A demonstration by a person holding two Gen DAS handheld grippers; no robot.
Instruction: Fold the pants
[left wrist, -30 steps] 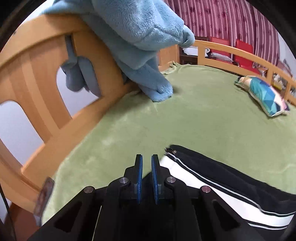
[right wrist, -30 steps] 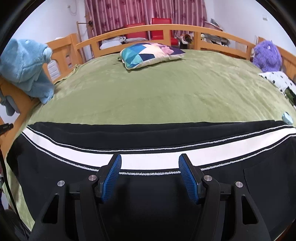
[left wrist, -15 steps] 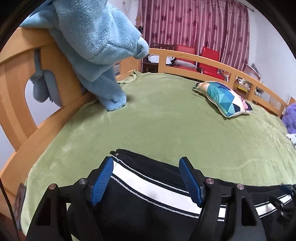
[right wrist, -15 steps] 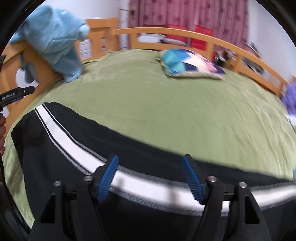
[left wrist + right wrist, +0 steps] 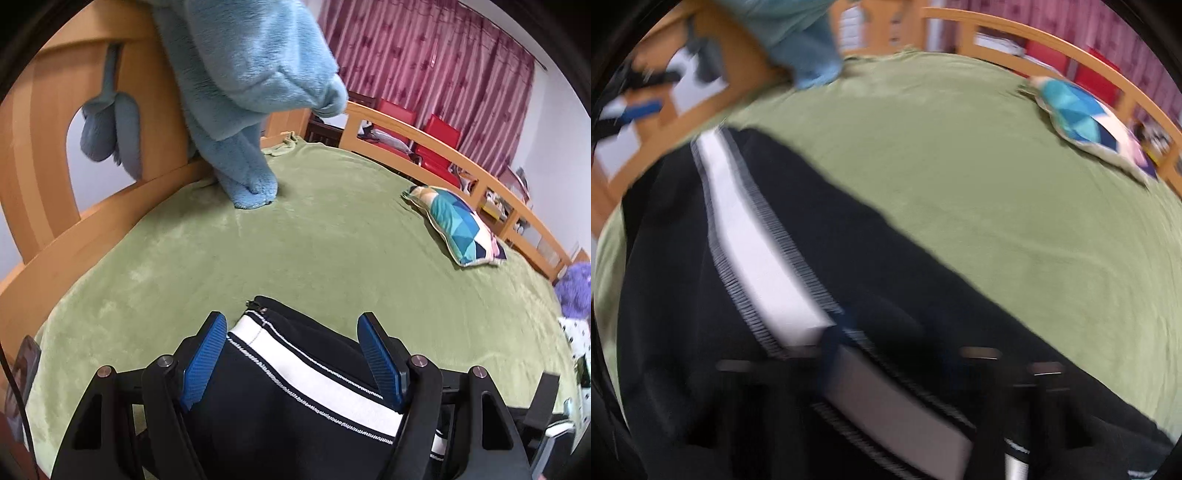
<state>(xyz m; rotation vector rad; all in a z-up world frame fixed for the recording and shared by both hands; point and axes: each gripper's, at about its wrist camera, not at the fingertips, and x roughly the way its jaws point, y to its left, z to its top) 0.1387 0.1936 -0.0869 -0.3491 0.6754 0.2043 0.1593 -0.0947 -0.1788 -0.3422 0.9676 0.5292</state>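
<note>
Black pants (image 5: pixel 295 373) with a white side stripe lie flat on the green bed cover (image 5: pixel 332 240). My left gripper (image 5: pixel 291 319) is open, its blue pads on either side of the pants' end near the zip corner, not pressing the cloth. In the right wrist view the pants (image 5: pixel 683 295) run diagonally from upper left to lower right. My right gripper (image 5: pixel 886 339) is low over the stripe and heavily blurred. It is shut, and the blur hides whether cloth is pinched.
A blue plush toy (image 5: pixel 251 74) hangs over the wooden bed rail (image 5: pixel 44 147) at the left. A patterned pillow (image 5: pixel 458 229) lies toward the far right, also in the right wrist view (image 5: pixel 1082 122). A purple plush (image 5: pixel 576 288) sits at the right edge.
My left gripper went from shut to open and now straddles the pants' end. The right gripper slid left along the pants, rolled and dropped lower; its view is now smeared.
</note>
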